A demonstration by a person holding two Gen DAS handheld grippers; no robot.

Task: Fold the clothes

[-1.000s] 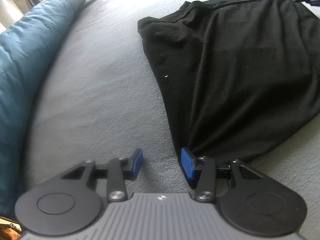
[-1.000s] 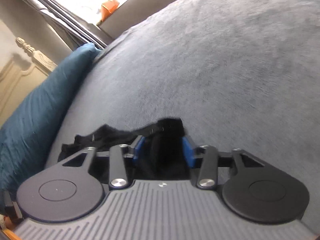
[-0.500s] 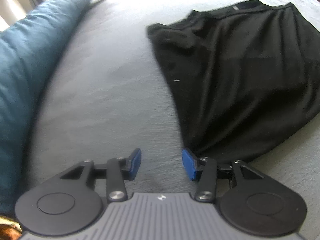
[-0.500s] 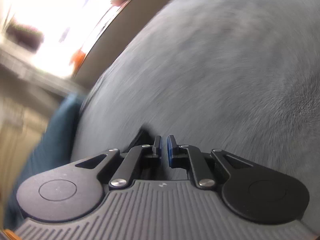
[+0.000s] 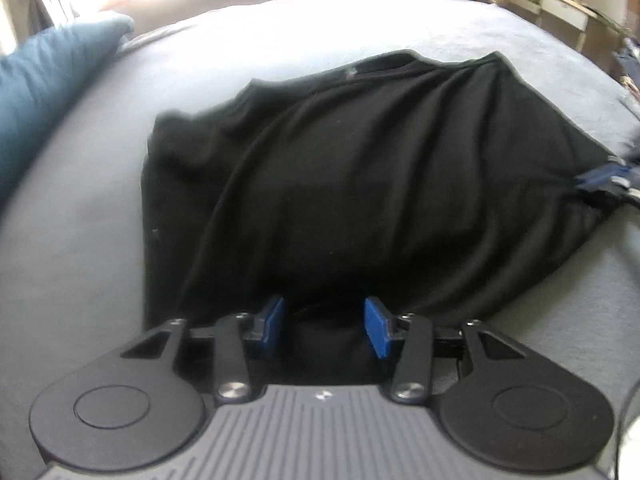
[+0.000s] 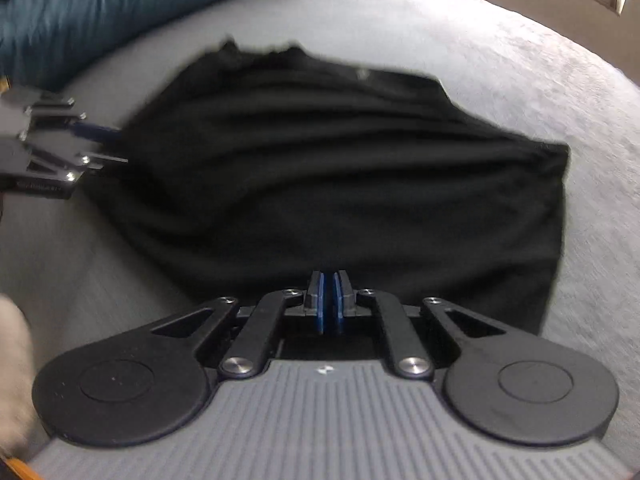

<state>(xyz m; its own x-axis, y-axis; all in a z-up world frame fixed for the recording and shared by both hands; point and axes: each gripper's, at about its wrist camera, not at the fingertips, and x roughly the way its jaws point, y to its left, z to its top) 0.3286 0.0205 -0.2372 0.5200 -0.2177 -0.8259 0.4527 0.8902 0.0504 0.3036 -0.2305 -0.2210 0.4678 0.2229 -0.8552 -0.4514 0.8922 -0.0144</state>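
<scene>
Nearest in the left wrist view, the left gripper (image 5: 324,326) has its blue pads spread apart, with the near edge of a black garment (image 5: 360,184) lying between and under them; nothing is pinched there. In the right wrist view, the right gripper (image 6: 328,300) has its pads pressed together at another edge of the same garment. Black cloth sits right against the pads, and the folds run tight toward them, so it seems clamped on the fabric, though the cloth inside the pads is hidden.

The garment lies spread on the grey bed cover (image 5: 80,240), roughly in the middle of the bed, rumpled with long creases fanning out from the pinched corner. Its collar edge points toward the far side. It is not yet a neat folded shape.

Beyond it, a blue pillow (image 5: 36,92) rests along the left edge of the bed, well apart from the cloth.

The step in hand looks like taking hold of the garment's edge with both tools, either to pull it flat or to carry one side over. Next, the left gripper would need to close on the near hem so both corners move together, keeping the cloth taut.
</scene>
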